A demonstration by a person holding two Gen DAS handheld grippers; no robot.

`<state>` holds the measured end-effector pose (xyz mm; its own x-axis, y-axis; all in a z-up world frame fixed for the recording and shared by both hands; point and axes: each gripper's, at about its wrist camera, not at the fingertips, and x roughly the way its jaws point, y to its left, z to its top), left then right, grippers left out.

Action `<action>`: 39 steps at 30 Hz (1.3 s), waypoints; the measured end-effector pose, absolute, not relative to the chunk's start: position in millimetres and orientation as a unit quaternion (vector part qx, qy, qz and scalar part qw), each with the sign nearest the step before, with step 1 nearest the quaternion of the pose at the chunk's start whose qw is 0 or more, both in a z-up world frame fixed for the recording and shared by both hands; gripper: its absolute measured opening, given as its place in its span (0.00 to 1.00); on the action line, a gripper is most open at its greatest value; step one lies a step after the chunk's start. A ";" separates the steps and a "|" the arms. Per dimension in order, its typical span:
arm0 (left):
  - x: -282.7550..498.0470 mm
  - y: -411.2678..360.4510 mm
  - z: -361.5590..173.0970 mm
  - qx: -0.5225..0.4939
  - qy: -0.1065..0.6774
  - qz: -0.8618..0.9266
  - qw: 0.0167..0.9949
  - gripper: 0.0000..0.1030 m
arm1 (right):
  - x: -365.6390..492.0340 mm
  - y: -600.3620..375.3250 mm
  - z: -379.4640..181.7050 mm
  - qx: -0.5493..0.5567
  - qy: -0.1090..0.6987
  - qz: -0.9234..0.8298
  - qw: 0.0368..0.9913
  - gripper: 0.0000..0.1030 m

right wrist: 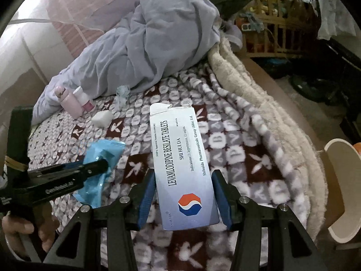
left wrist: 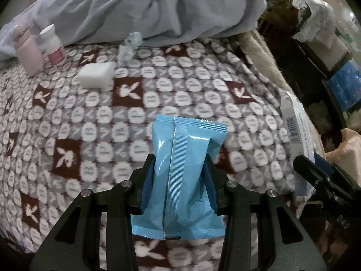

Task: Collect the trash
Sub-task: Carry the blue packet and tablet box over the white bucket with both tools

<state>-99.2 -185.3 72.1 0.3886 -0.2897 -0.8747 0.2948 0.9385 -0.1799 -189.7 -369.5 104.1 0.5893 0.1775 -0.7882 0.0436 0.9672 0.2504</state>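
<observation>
My left gripper (left wrist: 179,158) is shut on a blue plastic wrapper (left wrist: 182,176) and holds it above the patterned blanket (left wrist: 90,124). The wrapper also shows in the right wrist view (right wrist: 101,155), with the left gripper (right wrist: 99,164) on it. My right gripper (right wrist: 183,174) is shut on a white medicine box (right wrist: 182,164) with an open top flap. That box also shows at the right of the left wrist view (left wrist: 295,131). Further back lie a white foam block (left wrist: 96,75) and a crumpled clear wrapper (left wrist: 129,45).
A pink bottle (left wrist: 27,49) and a white bottle with a pink label (left wrist: 53,45) stand at the back left. A grey-blue bundle of cloth (left wrist: 146,6) lies behind them. A white bin rim (right wrist: 343,192) is at the right beside the bed. Cluttered furniture (right wrist: 270,22) stands at the back right.
</observation>
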 end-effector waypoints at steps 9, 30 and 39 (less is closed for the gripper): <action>-112.6 -215.8 92.2 -0.002 0.499 -0.196 0.844 0.38 | -196.7 -395.1 103.8 0.114 0.451 0.030 0.884 0.47; -134.9 -375.6 132.8 0.074 0.441 -0.298 0.843 0.38 | -254.9 -553.3 139.1 0.157 0.409 -0.095 0.894 0.47; -151.9 -445.2 130.1 0.098 0.435 -0.345 0.826 0.38 | -289.1 -614.3 131.4 0.178 0.409 -0.152 0.882 0.47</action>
